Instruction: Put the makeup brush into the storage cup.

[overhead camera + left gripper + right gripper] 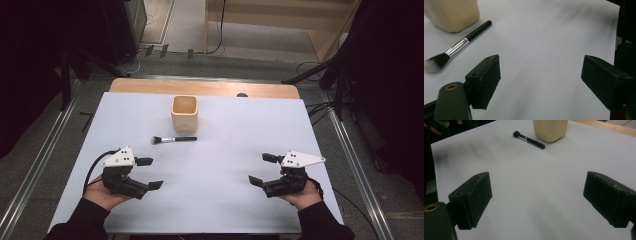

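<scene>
Makeup brush (pixel 174 139): lies flat on the white surface (pixel 225 190), near its middle, well apart from both claws; pale-tipped bristle head points to the left in the high view, black handle to the right, a silver ferrule between them.
Cup (pixel 184 113): cream, square with rounded corners, upright and open-topped, just beyond the brush's handle end; close to it, but whether they touch I cannot tell.
Left claw (pixel 150 173): held in the person's left hand (pixel 102 192) at the near left of the surface, tips turned toward the centre; jaws spread wide with nothing between them but bare white sheet.
Right claw (pixel 262 170): held in the right hand (pixel 302 196) at the near right, facing inward; jaws likewise wide apart and empty.
Edge: a strip of bare wood (pixel 205 87) shows past the far side of the white sheet.
</scene>
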A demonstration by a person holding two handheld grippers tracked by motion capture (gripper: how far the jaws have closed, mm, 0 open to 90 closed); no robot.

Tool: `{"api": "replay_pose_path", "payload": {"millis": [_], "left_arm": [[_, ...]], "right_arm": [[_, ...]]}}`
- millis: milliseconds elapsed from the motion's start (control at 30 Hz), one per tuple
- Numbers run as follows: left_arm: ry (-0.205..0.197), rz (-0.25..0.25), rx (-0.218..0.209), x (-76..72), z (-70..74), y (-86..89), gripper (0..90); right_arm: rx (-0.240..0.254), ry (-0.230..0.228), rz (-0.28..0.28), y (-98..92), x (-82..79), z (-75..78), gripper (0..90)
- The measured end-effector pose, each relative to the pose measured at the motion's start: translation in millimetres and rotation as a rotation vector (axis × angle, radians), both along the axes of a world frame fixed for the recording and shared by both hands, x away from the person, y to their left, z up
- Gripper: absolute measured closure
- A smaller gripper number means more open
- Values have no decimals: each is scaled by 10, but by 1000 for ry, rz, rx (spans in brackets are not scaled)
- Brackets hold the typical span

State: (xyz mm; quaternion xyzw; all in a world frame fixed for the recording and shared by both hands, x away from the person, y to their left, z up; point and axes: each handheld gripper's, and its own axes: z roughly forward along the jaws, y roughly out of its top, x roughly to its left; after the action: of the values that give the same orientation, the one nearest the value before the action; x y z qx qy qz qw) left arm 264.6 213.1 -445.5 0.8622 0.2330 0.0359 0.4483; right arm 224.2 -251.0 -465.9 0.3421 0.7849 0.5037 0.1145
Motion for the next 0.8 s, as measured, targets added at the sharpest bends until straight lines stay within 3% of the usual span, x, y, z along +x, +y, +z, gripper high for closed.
{"api": "replay_pose_path", "payload": {"millis": [800], "left_arm": [[7,1,-3,6,4,12,169]], "right_arm": [[-12,4,19,19,-1,-10,89]]}}
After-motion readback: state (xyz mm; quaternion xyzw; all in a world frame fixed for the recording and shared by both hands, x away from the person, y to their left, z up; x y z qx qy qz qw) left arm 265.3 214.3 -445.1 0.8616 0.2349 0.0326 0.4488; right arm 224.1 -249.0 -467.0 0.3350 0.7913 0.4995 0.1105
